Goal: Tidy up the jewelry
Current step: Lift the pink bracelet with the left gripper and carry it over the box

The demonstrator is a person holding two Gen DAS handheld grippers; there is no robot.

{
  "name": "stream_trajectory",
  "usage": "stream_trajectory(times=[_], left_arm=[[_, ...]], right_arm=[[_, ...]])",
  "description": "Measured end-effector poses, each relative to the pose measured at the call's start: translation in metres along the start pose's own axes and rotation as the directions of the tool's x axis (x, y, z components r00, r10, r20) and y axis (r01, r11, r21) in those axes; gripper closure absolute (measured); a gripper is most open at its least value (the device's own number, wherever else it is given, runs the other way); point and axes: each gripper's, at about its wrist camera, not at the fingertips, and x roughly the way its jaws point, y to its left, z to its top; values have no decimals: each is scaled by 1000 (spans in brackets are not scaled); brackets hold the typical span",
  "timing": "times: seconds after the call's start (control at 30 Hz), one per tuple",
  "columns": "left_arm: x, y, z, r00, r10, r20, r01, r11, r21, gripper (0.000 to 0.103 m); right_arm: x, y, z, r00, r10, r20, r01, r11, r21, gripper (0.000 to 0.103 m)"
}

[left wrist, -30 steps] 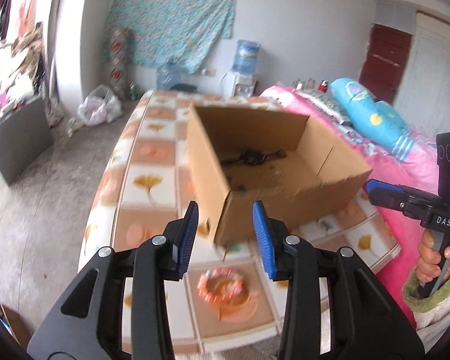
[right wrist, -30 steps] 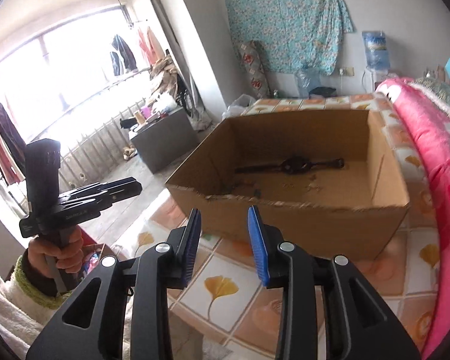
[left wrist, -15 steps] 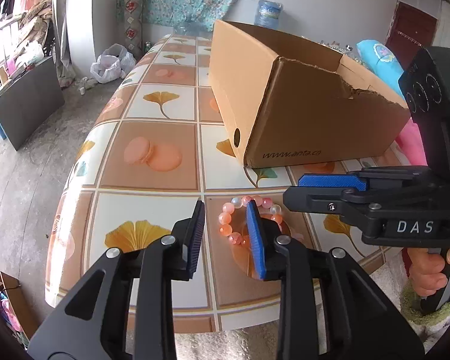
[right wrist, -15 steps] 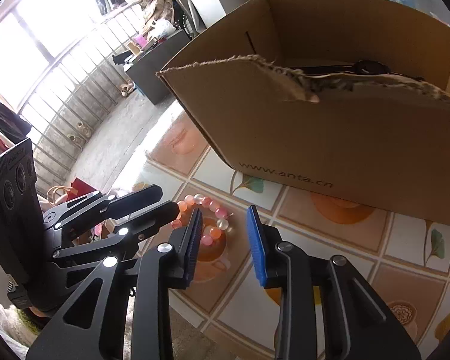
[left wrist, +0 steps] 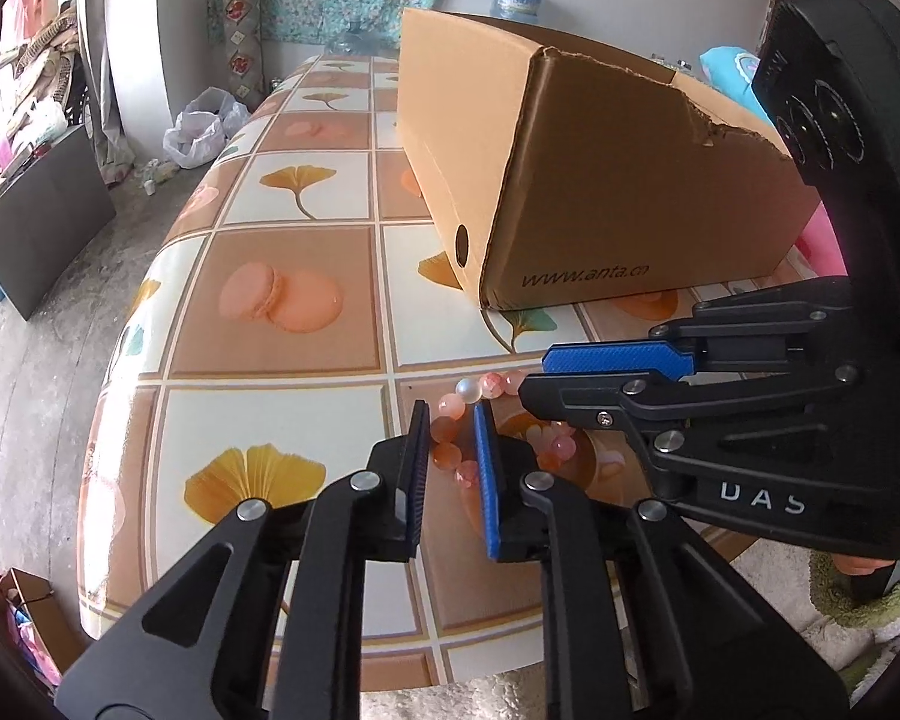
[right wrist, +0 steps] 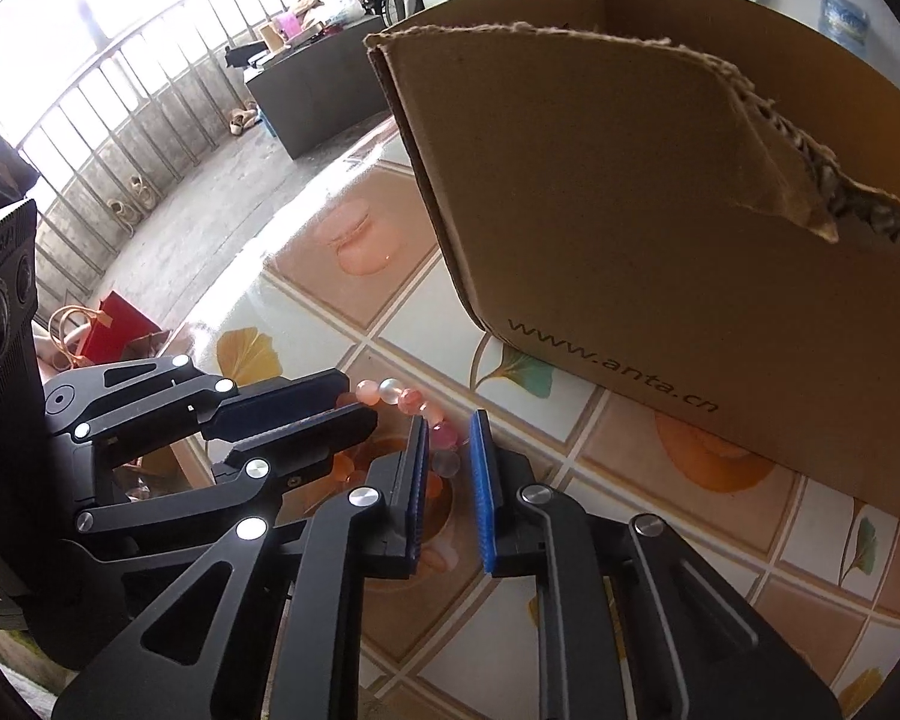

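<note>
Bracelet (left wrist: 450, 450) near table edge (left wrist: 390, 684) | both grippers' fingers straddle it, seemingly unclamped | box (left wrist: 600, 198) near

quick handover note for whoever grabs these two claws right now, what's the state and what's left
Left claw: down at the table, jaws partly open around the left side of the bead bracelet, not clamped.
Right claw: jaws partly open astride the bracelet's other side, beads between the pads, not clamped.
Bracelet lies on the tablecloth just in front of the cardboard box, apart from it.
Done: both claws lined up on the bracelet.
Left: close on it, lift, place it in the box. The box's inside is hidden from here.
</note>
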Motion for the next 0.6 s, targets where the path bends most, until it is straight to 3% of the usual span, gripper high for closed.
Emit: stream_trajectory(times=[0.13, 0.6], left_arm=[[2, -1, 1, 1000, 6, 9, -6, 1000, 4, 94], [-18, -13, 9, 998, -38, 55, 38, 999, 2, 94]], right_arm=[[-1, 2, 0, 1000, -12, 12, 13, 1000, -11, 93], [-27, -16, -9, 998, 18, 65, -21, 999, 35, 93]])
